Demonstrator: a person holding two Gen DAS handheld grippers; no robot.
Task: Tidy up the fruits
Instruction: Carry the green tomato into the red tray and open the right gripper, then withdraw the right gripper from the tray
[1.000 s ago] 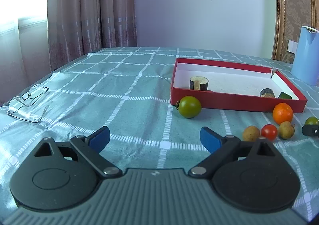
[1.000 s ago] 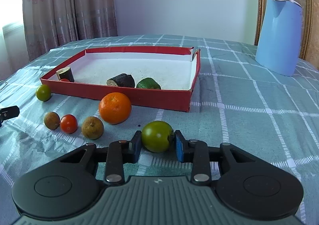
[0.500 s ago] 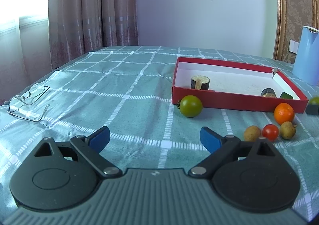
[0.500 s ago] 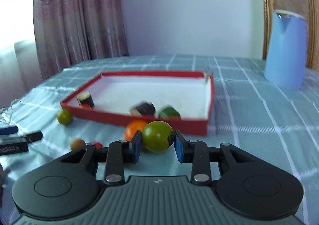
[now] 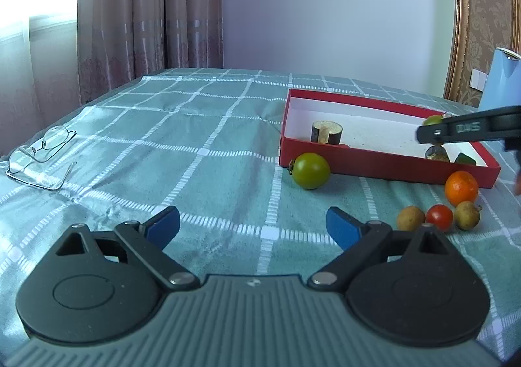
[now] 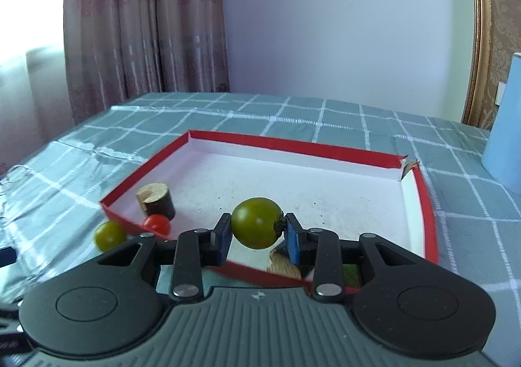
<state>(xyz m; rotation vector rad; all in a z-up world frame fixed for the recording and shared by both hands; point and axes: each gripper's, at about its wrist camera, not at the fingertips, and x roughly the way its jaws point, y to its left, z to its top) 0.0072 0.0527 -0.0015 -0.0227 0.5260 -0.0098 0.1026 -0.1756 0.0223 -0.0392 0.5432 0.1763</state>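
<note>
My right gripper [image 6: 258, 233] is shut on a green tomato [image 6: 256, 223] and holds it above the near part of the red box [image 6: 306, 145]. In the left wrist view the right gripper's fingers [image 5: 469, 129] reach over the red box [image 5: 384, 165] with the green tomato [image 5: 431, 120] just showing. My left gripper [image 5: 252, 225] is open and empty, low over the cloth. A second green tomato [image 5: 310, 170] lies in front of the box's left corner. An orange [image 5: 461, 188], a red cherry tomato [image 5: 439, 216] and two brown longans [image 5: 411, 218] lie right of it.
Inside the box are a cut brown piece [image 6: 156, 199], a small red tomato [image 6: 157, 224] and a dark piece with a green piece [image 5: 438, 154]. Glasses [image 5: 40, 155] lie at the left. A blue kettle [image 5: 501, 80] stands at the far right. The checked cloth [image 5: 195, 152] covers the table.
My right gripper has lifted the green tomato off the cloth and carried it forward over the red box. The left gripper has stayed open and hardly moved.
</note>
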